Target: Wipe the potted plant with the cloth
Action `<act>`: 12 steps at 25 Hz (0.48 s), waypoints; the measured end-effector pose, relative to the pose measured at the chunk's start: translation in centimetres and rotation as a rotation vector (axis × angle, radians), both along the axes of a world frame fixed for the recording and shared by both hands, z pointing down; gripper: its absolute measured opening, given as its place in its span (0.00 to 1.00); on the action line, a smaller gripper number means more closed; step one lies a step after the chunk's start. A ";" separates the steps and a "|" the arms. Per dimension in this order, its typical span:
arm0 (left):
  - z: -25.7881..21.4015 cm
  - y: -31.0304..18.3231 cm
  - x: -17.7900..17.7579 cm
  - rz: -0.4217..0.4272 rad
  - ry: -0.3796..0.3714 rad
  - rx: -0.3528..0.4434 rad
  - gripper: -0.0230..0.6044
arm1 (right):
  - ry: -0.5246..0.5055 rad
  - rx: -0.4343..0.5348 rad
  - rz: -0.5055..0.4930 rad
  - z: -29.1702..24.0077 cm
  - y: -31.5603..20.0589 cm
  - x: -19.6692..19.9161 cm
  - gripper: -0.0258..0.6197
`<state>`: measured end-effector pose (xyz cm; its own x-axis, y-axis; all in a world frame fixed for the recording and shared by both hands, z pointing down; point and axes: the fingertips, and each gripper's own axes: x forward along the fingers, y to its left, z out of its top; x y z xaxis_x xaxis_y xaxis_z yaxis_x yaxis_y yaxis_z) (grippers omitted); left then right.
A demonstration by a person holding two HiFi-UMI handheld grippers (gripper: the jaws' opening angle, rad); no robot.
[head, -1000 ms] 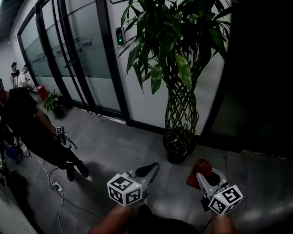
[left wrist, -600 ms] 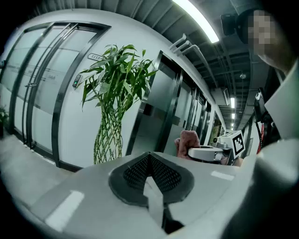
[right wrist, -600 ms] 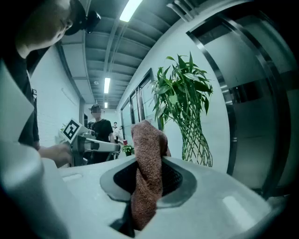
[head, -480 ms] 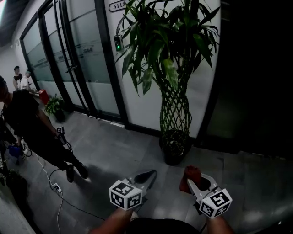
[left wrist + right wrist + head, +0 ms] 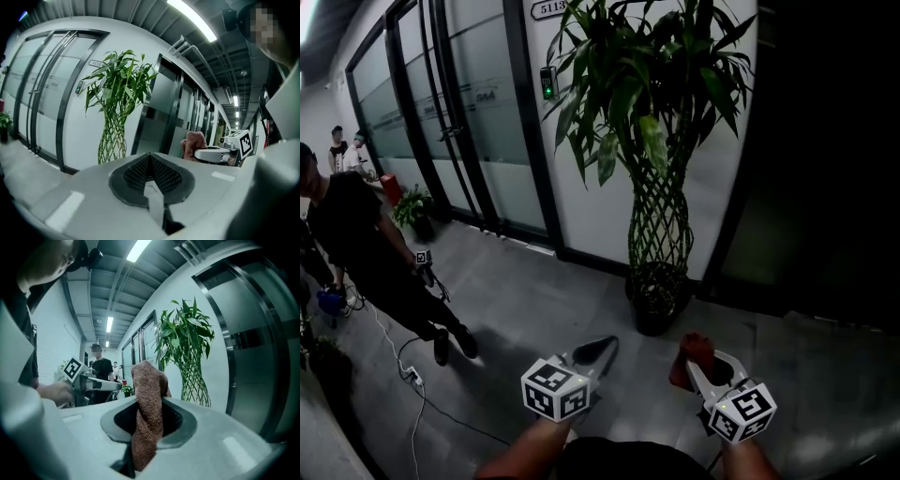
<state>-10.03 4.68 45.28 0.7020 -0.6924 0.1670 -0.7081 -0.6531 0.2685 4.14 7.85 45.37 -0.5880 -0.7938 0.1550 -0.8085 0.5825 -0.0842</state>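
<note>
The cloth [image 5: 147, 427] is a rough, nubby, reddish-brown fabric, matt all over. The right gripper [image 5: 149, 401] and the left gripper [image 5: 150, 161] look like smooth matt grey plastic, with dark, finely ribbed pads [image 5: 172, 422] on the fingers. The plant [image 5: 649, 94] has glossy green leaves over smooth braided stems in a dark pot [image 5: 656, 317]. The floor [image 5: 534, 300] is grey tile with a dull sheen, and the far doors [image 5: 478, 122] are frosted glass in dark metal frames.

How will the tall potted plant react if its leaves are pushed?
The long thin leaves would probably bend away. The potted plant stands tall over a small pot, so a hard push might tip it. The braided stems seem stiffer.
</note>
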 end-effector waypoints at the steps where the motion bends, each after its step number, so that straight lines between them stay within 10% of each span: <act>1: 0.0 0.0 0.0 -0.004 0.001 0.002 0.06 | -0.001 0.004 0.000 -0.1 0.0 0.0 0.14; 12: -0.2 -0.8 0.5 0.009 0.004 0.012 0.06 | -0.003 0.005 0.004 0.2 -0.4 -0.2 0.14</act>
<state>-9.57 3.87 45.04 0.7090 -0.6877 0.1563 -0.7009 -0.6628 0.2635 3.97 7.44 45.53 -0.5856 -0.7968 0.1490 -0.8104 0.5799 -0.0838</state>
